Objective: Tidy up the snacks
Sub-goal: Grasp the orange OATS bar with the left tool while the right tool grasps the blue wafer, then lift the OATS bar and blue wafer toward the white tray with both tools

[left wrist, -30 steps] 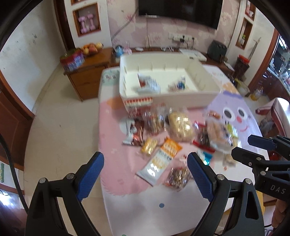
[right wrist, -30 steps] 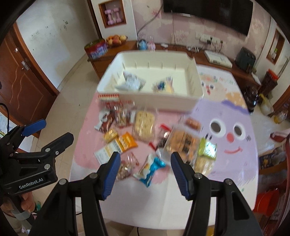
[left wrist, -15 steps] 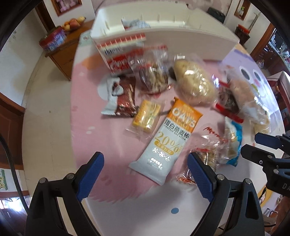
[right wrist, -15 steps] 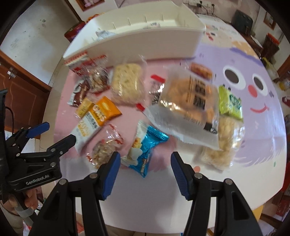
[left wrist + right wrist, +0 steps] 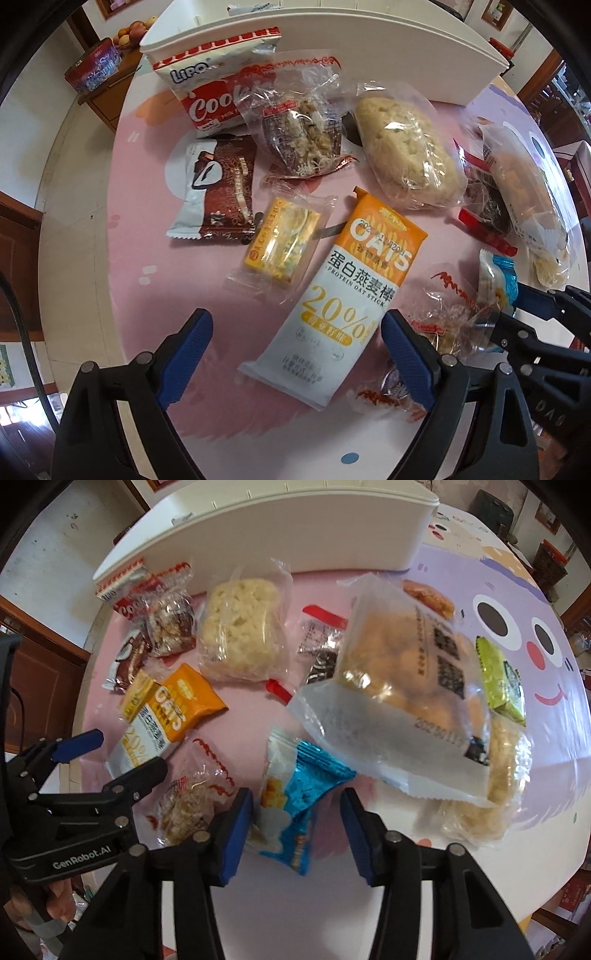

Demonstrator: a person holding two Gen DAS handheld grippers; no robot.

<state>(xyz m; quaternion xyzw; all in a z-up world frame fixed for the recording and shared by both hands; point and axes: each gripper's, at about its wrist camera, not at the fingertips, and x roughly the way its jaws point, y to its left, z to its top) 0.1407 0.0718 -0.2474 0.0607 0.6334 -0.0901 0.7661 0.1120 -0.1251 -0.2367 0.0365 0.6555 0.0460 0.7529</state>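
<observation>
Several snack packets lie on a pink and purple table cover [image 5: 147,206] in front of a white bin [image 5: 369,48]. My left gripper [image 5: 295,354] is open, its jaws on either side of the lower end of an orange and white OATS bar [image 5: 343,295]. My right gripper [image 5: 295,830] is open around a blue and white packet [image 5: 295,801], which lies on the table. The OATS bar also shows in the right wrist view [image 5: 162,723]. The right gripper [image 5: 532,314] also shows at the right edge of the left wrist view.
Near the bar lie a yellow cake packet [image 5: 284,240], a brown and white packet [image 5: 218,192], a LiPO cookie pack [image 5: 218,88], a clear nut bar [image 5: 303,136] and a pale rice cake [image 5: 406,155]. A large bag of golden snacks [image 5: 406,675] and a green packet [image 5: 502,679] lie at right.
Both grippers have come down and forward toward the table. The left now straddles the OATS bar and the right straddles the blue packet. Both stay open.
</observation>
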